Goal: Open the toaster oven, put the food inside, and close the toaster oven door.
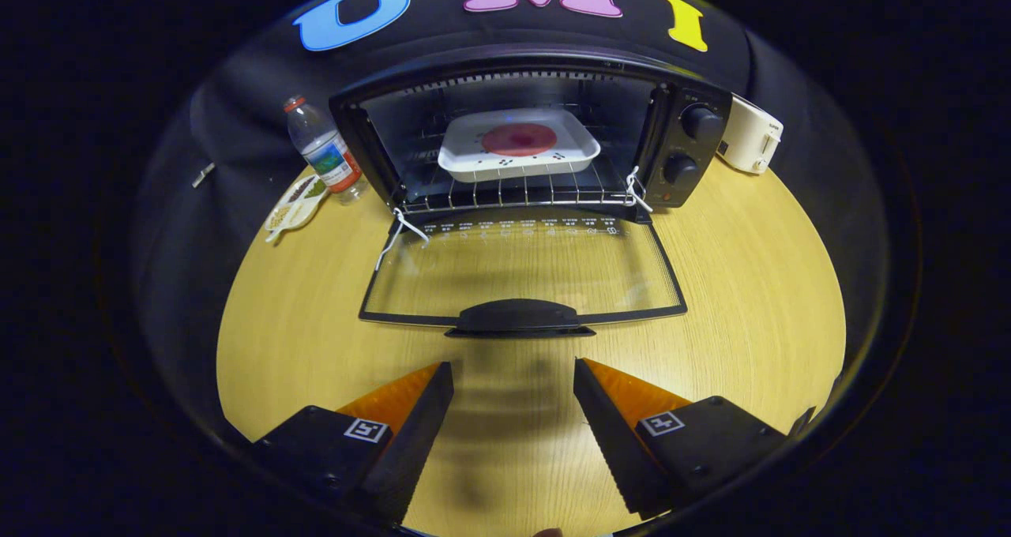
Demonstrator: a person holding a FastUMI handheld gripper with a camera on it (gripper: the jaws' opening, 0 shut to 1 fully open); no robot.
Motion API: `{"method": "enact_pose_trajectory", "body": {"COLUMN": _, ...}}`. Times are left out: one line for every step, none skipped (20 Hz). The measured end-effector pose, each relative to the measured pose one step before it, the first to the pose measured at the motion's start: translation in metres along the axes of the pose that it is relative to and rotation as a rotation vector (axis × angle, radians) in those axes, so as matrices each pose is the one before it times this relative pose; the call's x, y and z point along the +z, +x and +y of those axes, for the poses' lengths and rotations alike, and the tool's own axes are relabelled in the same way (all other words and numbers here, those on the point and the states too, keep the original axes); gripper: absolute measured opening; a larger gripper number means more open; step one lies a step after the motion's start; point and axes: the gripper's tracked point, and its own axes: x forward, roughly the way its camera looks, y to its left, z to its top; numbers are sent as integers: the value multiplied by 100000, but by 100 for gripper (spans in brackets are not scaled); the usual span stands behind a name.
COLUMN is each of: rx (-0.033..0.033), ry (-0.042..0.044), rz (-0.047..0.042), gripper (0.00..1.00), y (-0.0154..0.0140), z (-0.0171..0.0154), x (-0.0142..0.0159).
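Observation:
The black toaster oven (687,150) stands at the back of the wooden table with its glass door (521,272) folded down flat toward me. Inside, on the wire rack (513,193), rests a white square dish (517,152) holding a round red piece of food (520,139). The door's black handle (517,317) lies just ahead of my fingers. My gripper (513,371) is open, a short way in front of the handle, with nothing between its fingers and only bare table under them.
A plastic water bottle (324,152) with a red cap stands left of the oven, with a small white dish of snacks (294,204) beside it. A white appliance (750,134) sits behind the oven's right side. Wooden table (750,300) extends on both sides of the door.

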Motion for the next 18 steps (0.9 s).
{"method": "enact_pose_trajectory", "body": {"rx": -894, "ry": 130, "rz": 1735, "gripper": 99, "y": 637, "z": -127, "x": -286}}
{"method": "enact_pose_trajectory", "body": {"rx": -740, "ry": 263, "rz": 1699, "gripper": 99, "y": 591, "z": -74, "x": -226}}
{"method": "enact_pose_trajectory", "body": {"rx": -540, "ry": 243, "rz": 1249, "gripper": 99, "y": 591, "z": -55, "x": -107}}
{"method": "enact_pose_trajectory", "body": {"rx": -439, "ry": -31, "rz": 450, "gripper": 99, "y": 449, "z": -49, "x": 31}}
{"method": "enact_pose_trajectory", "body": {"rx": -162, "ry": 159, "rz": 115, "gripper": 99, "y": 392, "z": 66, "x": 145}}
{"method": "enact_pose_trajectory", "body": {"rx": -149, "ry": 374, "rz": -1036, "gripper": 99, "y": 107, "z": 0, "x": 338}}
{"method": "enact_pose_trajectory", "body": {"rx": -754, "ry": 317, "rz": -1820, "gripper": 99, "y": 274, "z": -185, "x": 577}}
{"method": "enact_pose_trajectory", "body": {"rx": -656, "ry": 1279, "rz": 90, "gripper": 99, "y": 260, "z": -185, "x": 94}}
{"method": "enact_pose_trajectory", "body": {"rx": 190, "ry": 960, "rz": 1675, "gripper": 99, "y": 89, "z": 172, "x": -250}}
{"method": "enact_pose_trajectory", "body": {"rx": -311, "ry": 370, "rz": -725, "gripper": 100, "y": 204, "z": -24, "x": 319}}
{"method": "enact_pose_trajectory", "body": {"rx": -403, "ry": 121, "rz": 623, "gripper": 99, "y": 91, "z": -27, "x": -218}}
{"method": "enact_pose_trajectory", "body": {"rx": -69, "ry": -142, "rz": -1121, "gripper": 99, "y": -290, "z": 25, "x": 294}}
{"method": "enact_pose_trajectory", "body": {"rx": 5, "ry": -210, "rz": -884, "gripper": 100, "y": -275, "z": 25, "x": 5}}
{"method": "enact_pose_trajectory", "body": {"rx": 85, "ry": -432, "rz": -1069, "gripper": 99, "y": -352, "z": -3, "x": 132}}
{"method": "enact_pose_trajectory", "body": {"rx": 225, "ry": -131, "rz": -942, "gripper": 99, "y": -488, "z": -10, "x": 180}}
{"method": "enact_pose_trajectory", "body": {"rx": 382, "ry": 302, "rz": -1162, "gripper": 99, "y": -649, "z": 43, "x": 234}}
{"method": "enact_pose_trajectory", "body": {"rx": 543, "ry": 321, "rz": -1972, "gripper": 99, "y": -779, "z": 91, "x": 414}}
{"method": "enact_pose_trajectory", "body": {"rx": 534, "ry": -7, "rz": -2516, "gripper": 99, "y": -762, "z": 91, "x": 515}}
